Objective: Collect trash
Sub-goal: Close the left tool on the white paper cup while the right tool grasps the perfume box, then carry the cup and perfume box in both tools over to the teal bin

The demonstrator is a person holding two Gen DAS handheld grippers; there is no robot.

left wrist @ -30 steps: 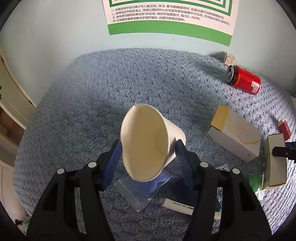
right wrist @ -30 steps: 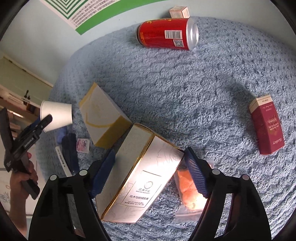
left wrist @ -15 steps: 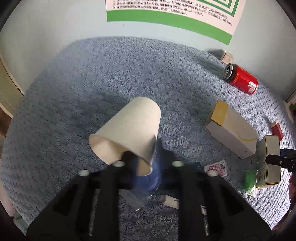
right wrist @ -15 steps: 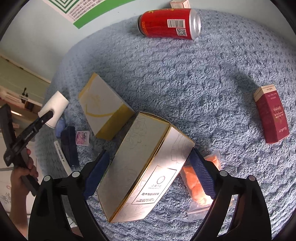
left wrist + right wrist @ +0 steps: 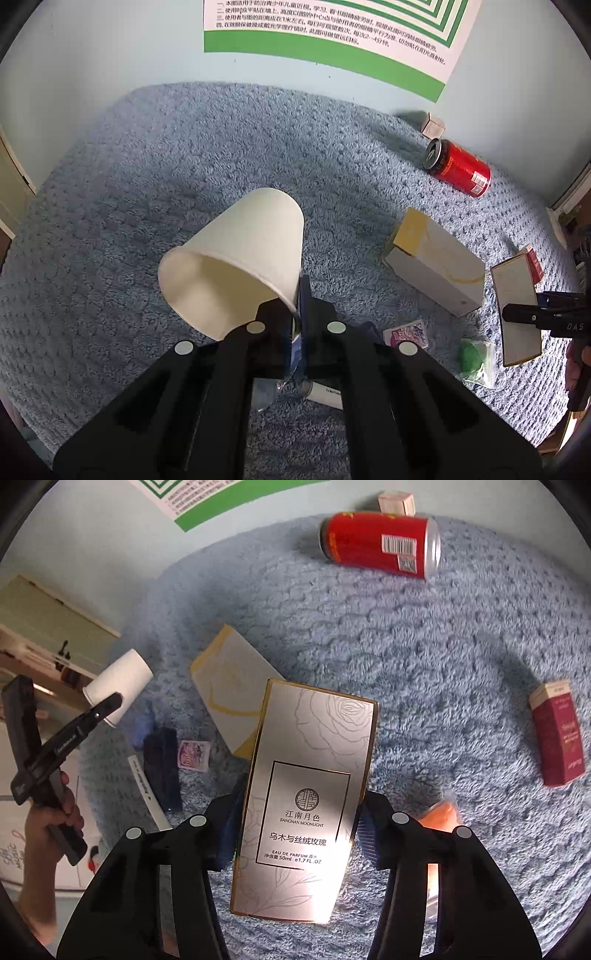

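Blue carpet (image 5: 192, 155): red can (image 5: 380, 548), yellow-white box (image 5: 436, 267).

Matt paper cup (image 5: 236, 254), glossy cardboard perfume box (image 5: 306, 797), shiny metal can (image 5: 380, 548), rough looped-pile cloth (image 5: 184, 155)

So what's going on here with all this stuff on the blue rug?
A person is picking up litter with a handheld gripper in each hand. The left gripper is shut on the rim of a paper cup, pinching its wall and holding it tilted above the rug. The right gripper's jaws have just been closing and now clamp the sides of a perfume box. A red can, a yellow-and-white box and small packets remain on the rug.
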